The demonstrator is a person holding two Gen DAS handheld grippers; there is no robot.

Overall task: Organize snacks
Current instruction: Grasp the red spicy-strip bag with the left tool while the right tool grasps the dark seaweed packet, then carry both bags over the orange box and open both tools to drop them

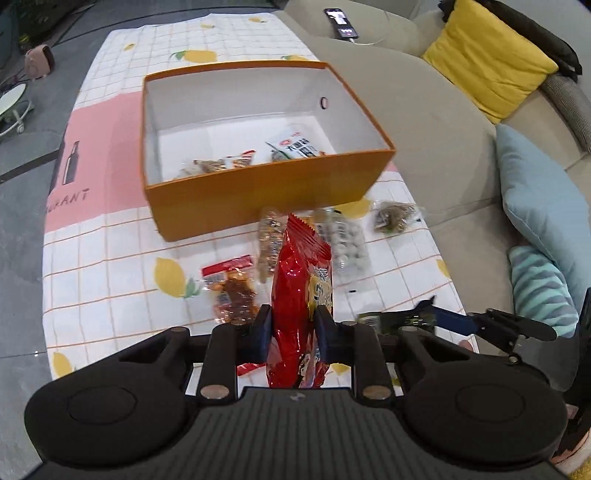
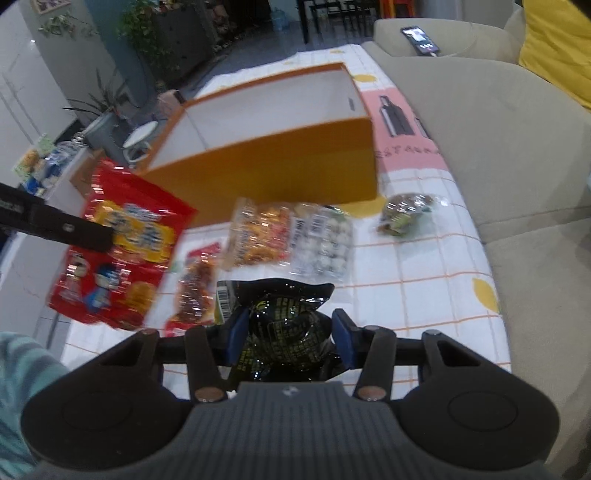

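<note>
Orange box (image 1: 266, 192): open-topped, white inside, standing on the worktop (image 1: 110, 258) under a grid-and-lemon cloth; a few small snack packets (image 1: 221, 164) lie on its floor beside a white pouch (image 1: 295, 146).
Left tool (image 1: 293, 326): pads clamped on a red snack bag (image 1: 301, 295), which stands edge-on between them and hangs clear of the cloth; in the right wrist view its printed face (image 2: 122, 243) shows, blurred.
Right tool (image 2: 290, 334): blue pads pressed on either side of a black crinkled bag with yellow print (image 2: 284, 325); the bag bulges between them.
Loose snacks on cloth: a clear packet of reddish-brown pieces (image 1: 232, 291) left of the red bag; a clear packet of orange sweets (image 2: 262, 232) and a packet of white round pieces (image 2: 325, 243) side by side just in front of the box; a greenish-brown packet (image 1: 393, 218) further right, apart from the others.
Surroundings: beige sofa (image 1: 424, 110) along the worktop's right edge, carrying a yellow cushion (image 1: 487, 59), a blue cushion (image 1: 546, 206) and a lit phone (image 1: 341, 22).
Person: only a striped teal sleeve (image 2: 18, 387) is visible at the lower left of the right wrist view.
</note>
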